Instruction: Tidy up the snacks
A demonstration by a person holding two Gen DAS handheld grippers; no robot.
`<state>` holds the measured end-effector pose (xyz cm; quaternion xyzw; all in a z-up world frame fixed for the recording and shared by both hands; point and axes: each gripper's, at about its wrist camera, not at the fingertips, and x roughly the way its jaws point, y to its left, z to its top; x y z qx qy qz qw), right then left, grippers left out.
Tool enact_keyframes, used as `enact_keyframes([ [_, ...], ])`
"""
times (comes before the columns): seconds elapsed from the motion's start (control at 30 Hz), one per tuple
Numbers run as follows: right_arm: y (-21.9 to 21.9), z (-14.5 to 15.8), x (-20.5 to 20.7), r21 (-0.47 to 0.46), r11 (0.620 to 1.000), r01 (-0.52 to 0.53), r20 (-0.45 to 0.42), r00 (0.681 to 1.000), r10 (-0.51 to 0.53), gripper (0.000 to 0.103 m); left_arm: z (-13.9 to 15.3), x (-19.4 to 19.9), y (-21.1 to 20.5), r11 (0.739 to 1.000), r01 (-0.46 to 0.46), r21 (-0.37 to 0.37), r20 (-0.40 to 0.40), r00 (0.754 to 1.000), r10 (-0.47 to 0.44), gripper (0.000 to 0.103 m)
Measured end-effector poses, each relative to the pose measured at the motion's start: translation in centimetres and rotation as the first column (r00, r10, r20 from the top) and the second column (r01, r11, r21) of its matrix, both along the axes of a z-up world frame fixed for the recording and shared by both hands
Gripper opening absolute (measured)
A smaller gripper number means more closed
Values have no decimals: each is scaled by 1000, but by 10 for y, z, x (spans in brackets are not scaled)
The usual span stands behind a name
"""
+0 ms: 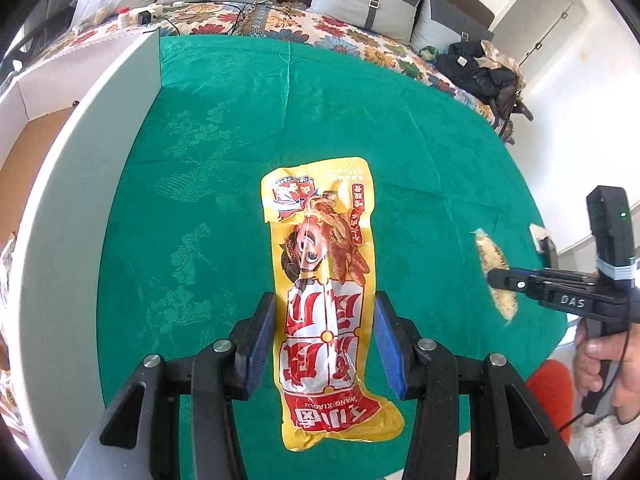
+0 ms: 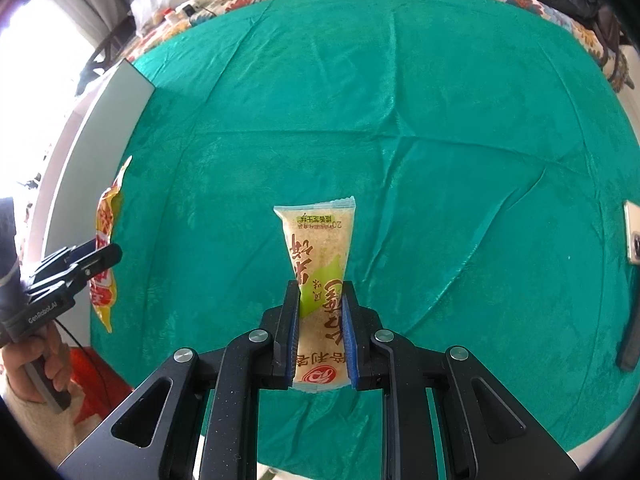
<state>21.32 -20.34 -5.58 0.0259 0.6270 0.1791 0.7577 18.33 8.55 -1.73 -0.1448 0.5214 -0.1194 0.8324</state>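
In the left wrist view, a long yellow and red snack packet hangs above the green tablecloth. My left gripper is shut on its lower half, with the blue pads against both its edges. In the right wrist view, my right gripper is shut on a beige and green cracker packet, pinching its middle so the top flares out. Each view shows the other hand: the right gripper holds the beige packet edge-on at the right. The left gripper holds the yellow packet at the left.
A tall white box wall stands along the cloth's left edge. A phone and a dark strip lie at the right edge. A floral-covered sofa with cushions runs behind the table. A red stool sits below, on the right.
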Motion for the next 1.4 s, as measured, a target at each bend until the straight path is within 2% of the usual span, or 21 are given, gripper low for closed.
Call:
enact_keyframes([
  [0.07, 26, 16, 1, 45, 999, -30, 16, 999, 30, 20, 27, -11, 22, 999, -23, -29, 36, 999, 24, 47],
  [0.13, 62, 38, 2, 92, 992, -88, 55, 995, 83, 20, 55, -16, 52, 998, -62, -23, 80, 995, 64, 47],
  [0.23, 129, 78, 1, 169, 967, -192, 130, 977, 171, 20, 86, -26, 108, 987, -158, 19, 126, 980, 155, 47],
  [0.3, 176, 103, -4, 222, 938, -265, 174, 958, 230, 20, 94, -31, 151, 967, -243, 78, 149, 962, 229, 47],
  [0.4, 240, 124, -20, 283, 885, -370, 214, 924, 318, 20, 81, -40, 213, 925, -353, 142, 134, 933, 335, 47],
  [0.47, 276, 126, -33, 309, 852, -423, 224, 903, 368, 20, 62, -49, 243, 898, -399, 185, 105, 917, 386, 47],
  [0.57, 320, 115, -51, 325, 820, -472, 204, 881, 426, 20, 28, -62, 269, 871, -430, 237, 48, 901, 432, 48],
  [0.7, 360, 87, -68, 318, 796, -515, 169, 857, 487, 20, -5, -75, 281, 858, -426, 288, -9, 894, 447, 48],
  [0.77, 375, 73, -74, 304, 790, -533, 151, 846, 512, 20, -14, -80, 283, 846, -433, 310, -16, 888, 460, 50],
  [0.83, 386, 60, -80, 273, 789, -551, 136, 834, 535, 26, -15, -88, 283, 831, -444, 334, -2, 882, 472, 60],
  [0.87, 389, 55, -82, 261, 788, -558, 132, 829, 543, 33, -15, -91, 285, 814, -455, 362, 9, 875, 485, 63],
  [0.9, 391, 50, -82, 243, 791, -561, 128, 827, 547, 35, -13, -95, 286, 804, -460, 376, 26, 873, 487, 70],
  [0.97, 392, 45, -82, 230, 790, -568, 118, 822, 557, 35, -1, -105, 285, 793, -473, 384, 76, 872, 483, 78],
  [1.03, 388, 48, -82, 215, 796, -566, 127, 824, 552, 36, 15, -113, 279, 771, -489, 409, 142, 868, 475, 83],
  [1.07, 387, 51, -81, 207, 798, -566, 139, 824, 549, 39, 23, -116, 275, 759, -493, 425, 173, 868, 466, 85],
  [1.13, 383, 62, -81, 182, 800, -572, 173, 819, 546, 50, 39, -121, 267, 727, -510, 459, 235, 859, 455, 94],
  [1.2, 376, 77, -85, 151, 805, -574, 221, 813, 539, 64, 55, -128, 259, 687, -552, 473, 309, 834, 458, 102],
  [1.3, 374, 95, -84, 105, 810, -577, 280, 799, 533, 69, 74, -141, 258, 638, -648, 416, 391, 761, 518, 103],
  [1.33, 373, 100, -84, 93, 811, -578, 297, 793, 531, 70, 78, -146, 260, 636, -671, 381, 393, 740, 546, 103],
  [1.4, 373, 106, -83, 64, 819, -570, 325, 788, 523, 71, 80, -154, 263, 656, -686, 313, 371, 725, 580, 103],
])
